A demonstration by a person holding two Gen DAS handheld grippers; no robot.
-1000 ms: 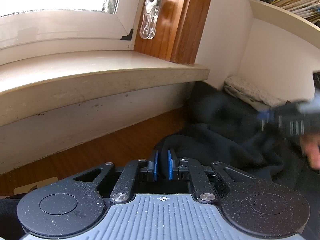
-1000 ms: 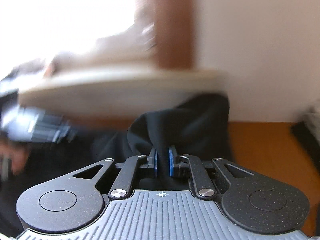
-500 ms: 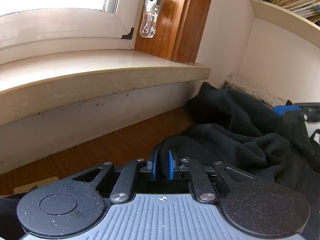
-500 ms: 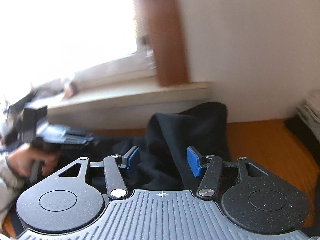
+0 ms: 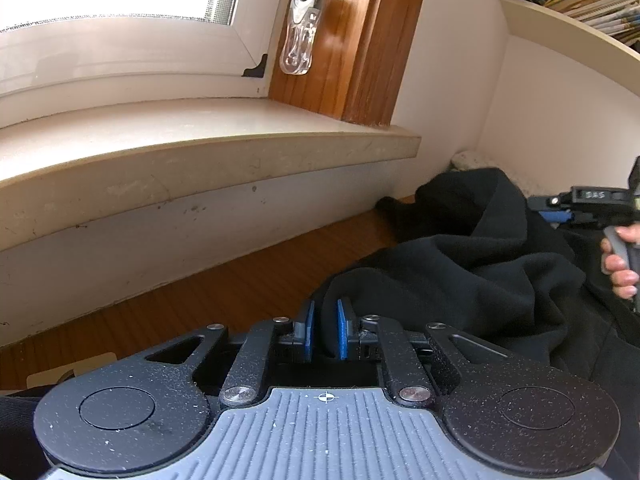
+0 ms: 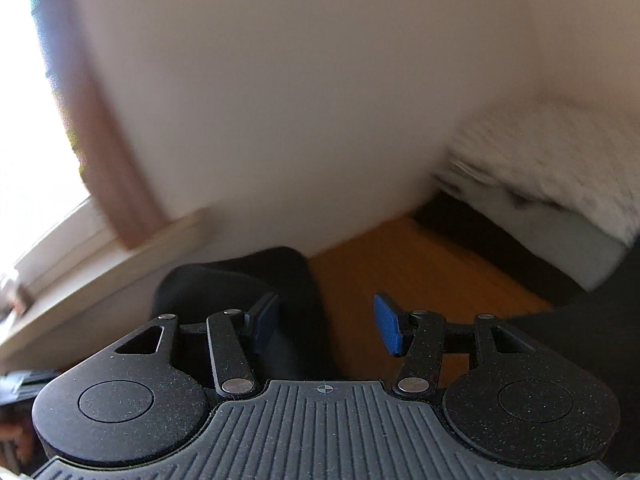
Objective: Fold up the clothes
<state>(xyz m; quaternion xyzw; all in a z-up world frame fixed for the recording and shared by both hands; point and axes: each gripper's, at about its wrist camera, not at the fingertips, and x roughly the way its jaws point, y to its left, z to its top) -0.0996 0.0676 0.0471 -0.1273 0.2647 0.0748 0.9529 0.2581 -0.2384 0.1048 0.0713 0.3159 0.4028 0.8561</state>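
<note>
Left gripper: clenched on a fold of the black garment, the two blue pads close together with dark cloth pinched between them, low over the wooden worktop
Right gripper: released, blue pads standing apart; its jaws have just been opening, and black cloth lies under and beside the left pad without being pressed
Right hand: seen from the left wrist view at the right edge, wrapped round the gripper's handle, just past the heap of cloth
Garment, place: bunched in thick rolls on the worktop's far right part, running back to the corner below the window sill; a lobe of it reaches the wall there
Garment, handling: looks a soft, heavy-knit or fleece piece; likely limp, non-slippery, not fragile, and apt to sag and drag when lifted by one point
Where to take hold: probably a hem or seam edge at an outer corner, pinched through one layer only, with the other gripper on the matching corner to spread it flat
Nearby: a pale folded textile lies at the worktop's right, blurred in the right wrist view
</note>
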